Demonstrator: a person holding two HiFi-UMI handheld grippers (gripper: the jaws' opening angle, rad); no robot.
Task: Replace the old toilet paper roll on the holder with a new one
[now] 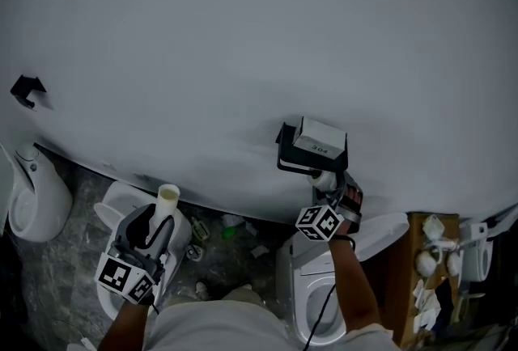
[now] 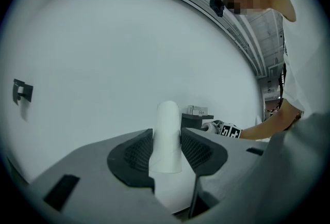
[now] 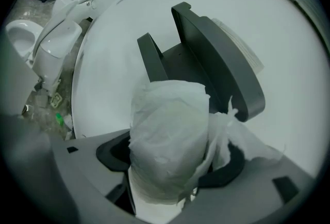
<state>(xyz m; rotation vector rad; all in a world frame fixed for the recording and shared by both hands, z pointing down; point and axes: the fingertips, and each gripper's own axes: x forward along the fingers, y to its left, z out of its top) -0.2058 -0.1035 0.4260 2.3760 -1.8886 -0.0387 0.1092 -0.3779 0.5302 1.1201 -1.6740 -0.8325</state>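
Head view: your left gripper (image 1: 159,222) holds a bare tube (image 1: 167,197) upright, low and well left of the holder (image 1: 312,149), above a toilet (image 1: 117,208). Your right gripper (image 1: 332,184) is up at the wall, with the roll (image 1: 325,178) just under the dark holder. A white box (image 1: 318,137) sits on top of the holder.

Left gripper view: the jaws stand narrow, with both pads pressed on the sides of the tube (image 2: 167,135). The holder (image 2: 198,115) and right gripper (image 2: 227,130) show far off to the right. A small black bracket (image 2: 21,91) is on the wall at left.

Right gripper view: the jaws stand wide, clamped on the roll (image 3: 167,135), whose loose paper trails over the right jaw. The holder (image 3: 216,63) lies directly beyond the roll. Whether they touch cannot be told.
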